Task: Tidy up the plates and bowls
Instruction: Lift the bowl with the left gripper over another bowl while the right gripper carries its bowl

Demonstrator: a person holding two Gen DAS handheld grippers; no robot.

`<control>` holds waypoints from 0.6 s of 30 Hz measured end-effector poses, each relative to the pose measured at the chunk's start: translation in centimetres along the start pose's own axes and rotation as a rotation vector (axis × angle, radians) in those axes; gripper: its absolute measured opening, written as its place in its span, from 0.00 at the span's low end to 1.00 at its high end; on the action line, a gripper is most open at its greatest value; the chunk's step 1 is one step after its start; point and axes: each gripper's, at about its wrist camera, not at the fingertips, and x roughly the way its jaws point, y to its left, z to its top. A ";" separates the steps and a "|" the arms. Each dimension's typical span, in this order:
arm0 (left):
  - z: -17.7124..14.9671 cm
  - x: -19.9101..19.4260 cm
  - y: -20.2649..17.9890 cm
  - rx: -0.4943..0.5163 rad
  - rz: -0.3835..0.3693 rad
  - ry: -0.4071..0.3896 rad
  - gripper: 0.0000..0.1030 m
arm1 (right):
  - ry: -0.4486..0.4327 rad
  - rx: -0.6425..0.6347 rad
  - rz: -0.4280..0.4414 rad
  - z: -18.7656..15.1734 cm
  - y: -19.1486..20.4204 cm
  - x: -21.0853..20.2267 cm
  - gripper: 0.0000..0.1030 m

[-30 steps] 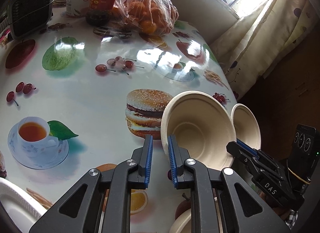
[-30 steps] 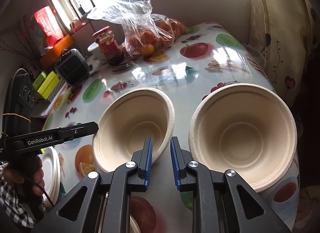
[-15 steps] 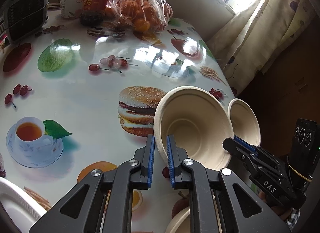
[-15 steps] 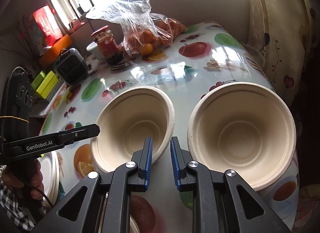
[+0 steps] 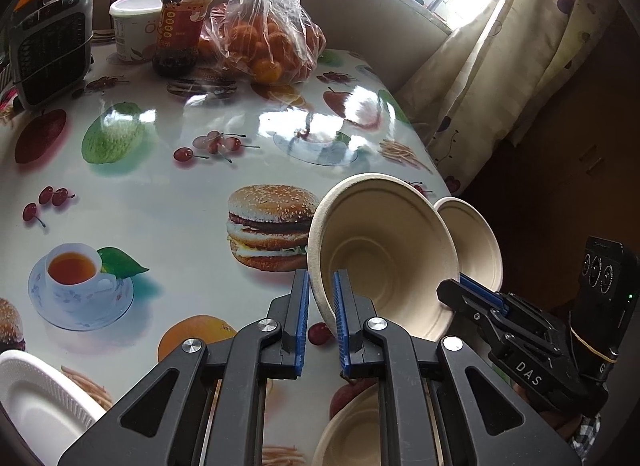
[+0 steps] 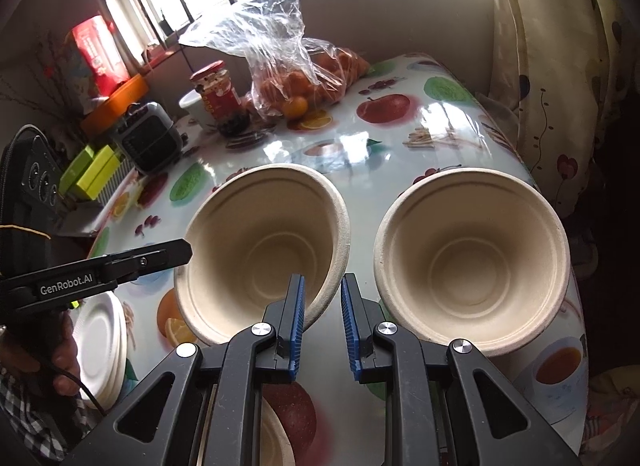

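Two paper bowls lifting clear of worktop (image 5: 168,193) | left tongs (image 5: 321,318) clamping left bowl (image 5: 380,250) rim | right tongs (image 6: 322,318) pinching right bowl (image 6: 472,262) rim at worktop's edge | middle lying open

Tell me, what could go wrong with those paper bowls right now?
The left gripper pinches the tilted bowl only by its thin rim, so it might slip or twist free. The second bowl is right at the edge of the table; a bump from the held bowl could push it off.

A home dining corner — fruit-print tablecloth (image 5: 160,193), bagged oranges (image 5: 268,41), curtained window (image 5: 492,49).
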 end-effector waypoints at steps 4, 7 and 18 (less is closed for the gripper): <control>-0.4 -0.7 -0.3 0.011 -0.006 -0.005 0.13 | -0.014 -0.003 -0.003 -0.4 0.3 -1.0 0.18; -0.7 -1.2 -0.6 0.019 -0.012 -0.008 0.13 | -0.021 -0.005 -0.007 -0.7 0.5 -1.7 0.18; -1.9 -3.3 -1.6 0.062 -0.031 -0.026 0.13 | -0.055 -0.015 -0.028 -2.0 1.7 -4.8 0.18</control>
